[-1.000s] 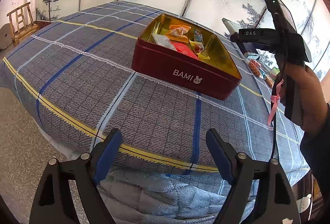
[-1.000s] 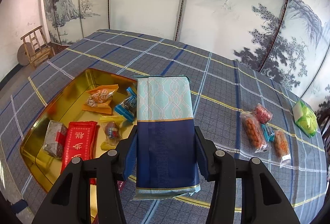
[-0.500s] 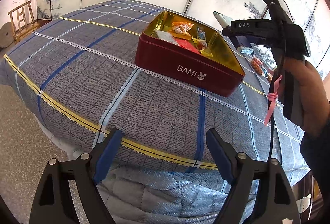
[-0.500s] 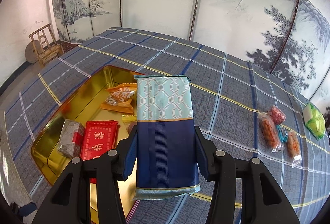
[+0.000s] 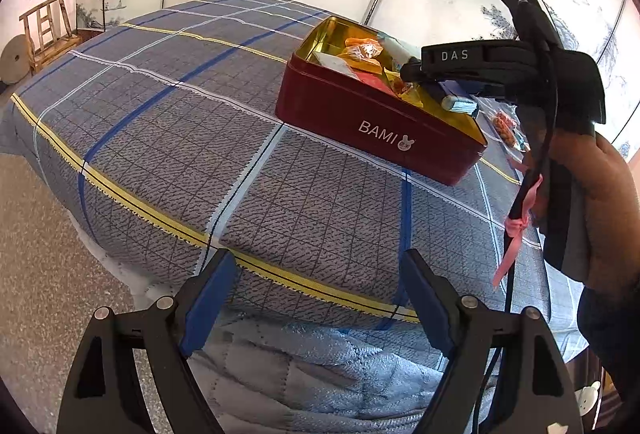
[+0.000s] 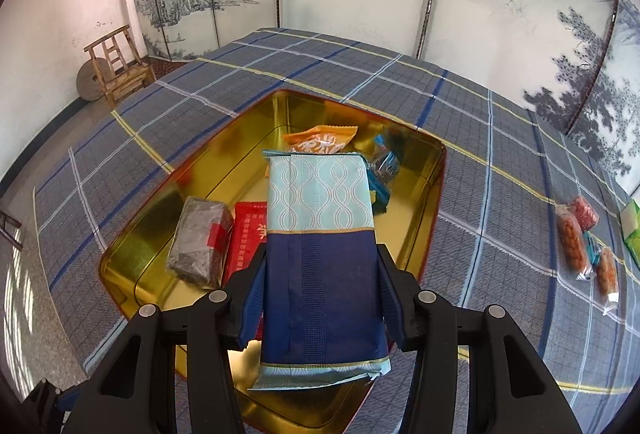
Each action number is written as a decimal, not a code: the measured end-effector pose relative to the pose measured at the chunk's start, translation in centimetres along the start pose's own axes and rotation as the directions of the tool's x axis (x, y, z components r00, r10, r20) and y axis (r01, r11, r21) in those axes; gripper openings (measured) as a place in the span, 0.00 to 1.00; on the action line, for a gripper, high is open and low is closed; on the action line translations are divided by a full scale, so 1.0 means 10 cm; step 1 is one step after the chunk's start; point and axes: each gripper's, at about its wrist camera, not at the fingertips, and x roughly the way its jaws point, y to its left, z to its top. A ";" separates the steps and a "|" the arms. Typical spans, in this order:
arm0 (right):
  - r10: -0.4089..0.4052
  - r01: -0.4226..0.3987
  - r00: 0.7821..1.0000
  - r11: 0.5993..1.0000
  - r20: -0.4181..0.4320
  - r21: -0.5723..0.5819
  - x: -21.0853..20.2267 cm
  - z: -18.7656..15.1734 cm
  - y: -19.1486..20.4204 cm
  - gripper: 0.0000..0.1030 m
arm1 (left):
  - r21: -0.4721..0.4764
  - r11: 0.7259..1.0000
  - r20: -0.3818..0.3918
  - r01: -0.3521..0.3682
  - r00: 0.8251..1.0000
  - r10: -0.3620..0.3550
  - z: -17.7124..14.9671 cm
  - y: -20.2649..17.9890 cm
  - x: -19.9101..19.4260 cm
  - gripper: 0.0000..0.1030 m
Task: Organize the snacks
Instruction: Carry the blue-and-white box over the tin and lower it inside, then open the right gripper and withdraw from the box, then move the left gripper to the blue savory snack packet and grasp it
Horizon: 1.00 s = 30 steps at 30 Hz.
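Above the open tin [image 6: 434, 170], you are holding a blue packet [image 6: 320, 262] pinched between the closed fingers of the right tool [image 6: 320, 298]. You are mid-delivery: next you are lowering it into bare gold floor and letting go. Your left tool [image 5: 316, 298] is hanging wide open, empty, over the bench [image 5: 160, 122] edge.

A glossy gold-lined metal tin [image 6: 434, 170] sits on woven plaid cloth [image 6: 500, 162] — the blue packet [image 6: 320, 254] looks smooth, faintly shiny.
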 end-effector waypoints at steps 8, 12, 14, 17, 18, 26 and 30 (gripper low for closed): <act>0.015 -0.015 0.999 1.000 -0.034 -0.015 0.12 -0.14 0.06 0.49 | 0.010 1.000 -0.002 -0.014 1.000 0.014 -0.01 -0.03 0.01 0.78; 0.049 -0.050 0.998 0.998 -0.041 -0.035 0.15 -0.18 0.12 0.51 | 0.018 1.000 -0.009 -0.025 1.000 0.025 0.00 -0.06 0.01 0.78; 0.091 -0.092 0.996 0.995 -0.016 -0.030 0.10 -0.20 0.12 0.55 | 0.026 0.999 -0.009 -0.032 0.999 0.032 0.00 -0.09 0.01 0.78; 0.152 -0.151 0.985 0.988 0.086 -0.019 -0.14 -0.20 0.01 0.62 | 0.041 0.998 -0.013 -0.041 0.999 0.042 0.00 -0.14 0.03 0.78; 0.160 -0.159 0.978 0.987 0.132 -0.019 -0.25 -0.20 -0.05 0.65 | 0.049 0.998 -0.013 -0.043 0.999 0.044 0.01 -0.16 0.02 0.78; -0.021 -0.046 0.964 0.968 0.264 0.246 -0.65 -0.61 -1.71 0.91 | 0.241 0.970 0.001 0.023 1.000 -0.024 0.05 -0.68 0.06 0.78; -0.239 0.129 0.958 0.856 0.161 0.500 -0.68 -1.12 -3.01 0.91 | 0.304 0.948 -0.023 0.093 0.996 -0.091 0.27 -1.12 0.18 0.78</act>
